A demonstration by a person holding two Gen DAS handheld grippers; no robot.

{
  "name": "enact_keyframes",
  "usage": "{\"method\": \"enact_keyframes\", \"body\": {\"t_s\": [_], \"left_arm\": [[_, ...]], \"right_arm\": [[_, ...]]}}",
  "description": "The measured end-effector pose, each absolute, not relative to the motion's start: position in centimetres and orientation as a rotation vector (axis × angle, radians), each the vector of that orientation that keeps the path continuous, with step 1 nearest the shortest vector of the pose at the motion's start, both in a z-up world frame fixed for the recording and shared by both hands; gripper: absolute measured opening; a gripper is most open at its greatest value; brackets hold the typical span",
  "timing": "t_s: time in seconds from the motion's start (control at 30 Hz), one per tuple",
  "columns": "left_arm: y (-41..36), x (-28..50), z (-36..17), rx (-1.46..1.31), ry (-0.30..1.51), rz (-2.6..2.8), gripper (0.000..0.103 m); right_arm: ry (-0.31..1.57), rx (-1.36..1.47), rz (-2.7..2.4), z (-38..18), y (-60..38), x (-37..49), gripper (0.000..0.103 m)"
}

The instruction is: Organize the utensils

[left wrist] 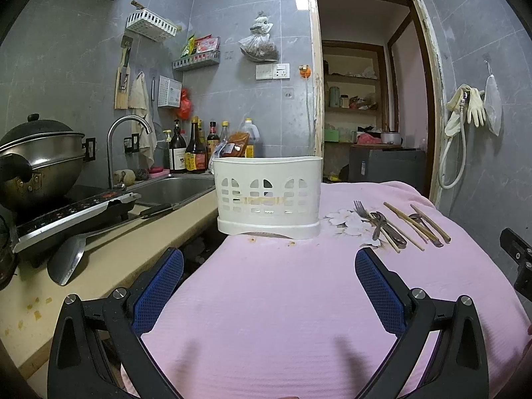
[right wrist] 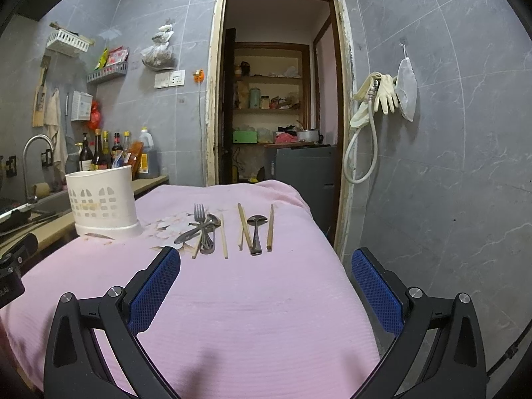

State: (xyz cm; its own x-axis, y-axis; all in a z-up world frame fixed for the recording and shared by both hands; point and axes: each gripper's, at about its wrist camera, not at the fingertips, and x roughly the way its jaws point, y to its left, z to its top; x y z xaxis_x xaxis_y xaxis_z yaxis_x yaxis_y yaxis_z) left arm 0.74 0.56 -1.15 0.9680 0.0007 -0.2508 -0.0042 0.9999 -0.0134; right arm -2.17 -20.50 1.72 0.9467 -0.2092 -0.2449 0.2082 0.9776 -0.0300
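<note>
A white slotted utensil holder point(left wrist: 267, 196) stands upright on the pink cloth point(left wrist: 266, 299); it also shows at the left in the right wrist view point(right wrist: 103, 204). Loose utensils lie on the cloth to its right: a fork point(right wrist: 200, 219), spoons point(right wrist: 256, 231) and several wooden chopsticks point(right wrist: 244, 227), also seen in the left wrist view point(left wrist: 412, 224). My left gripper point(left wrist: 269, 266) is open and empty, low over the cloth in front of the holder. My right gripper point(right wrist: 266, 266) is open and empty, just short of the utensils.
A counter at the left carries a sink point(left wrist: 173, 189), a tap point(left wrist: 128, 143), sauce bottles point(left wrist: 196, 148), an induction hob with a lidded pot point(left wrist: 40, 163) and a spatula point(left wrist: 66, 262). An open doorway point(right wrist: 276, 99) lies behind. A hose and gloves point(right wrist: 375, 99) hang on the right wall.
</note>
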Motion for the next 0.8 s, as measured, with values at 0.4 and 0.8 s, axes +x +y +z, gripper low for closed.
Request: {"method": "enact_keyframes", "body": {"t_s": [0.4, 0.8], "left_arm": [[0.87, 0.74, -1.13, -0.015, 0.257, 0.001, 0.101], [0.79, 0.74, -1.41, -0.010, 0.263, 0.002, 0.101]], "right_arm": [[0.261, -0.002, -0.203, 1.72, -20.35, -1.89, 0.103], [0.270, 0.001, -0.197, 1.43, -20.32, -1.82, 0.103]]}}
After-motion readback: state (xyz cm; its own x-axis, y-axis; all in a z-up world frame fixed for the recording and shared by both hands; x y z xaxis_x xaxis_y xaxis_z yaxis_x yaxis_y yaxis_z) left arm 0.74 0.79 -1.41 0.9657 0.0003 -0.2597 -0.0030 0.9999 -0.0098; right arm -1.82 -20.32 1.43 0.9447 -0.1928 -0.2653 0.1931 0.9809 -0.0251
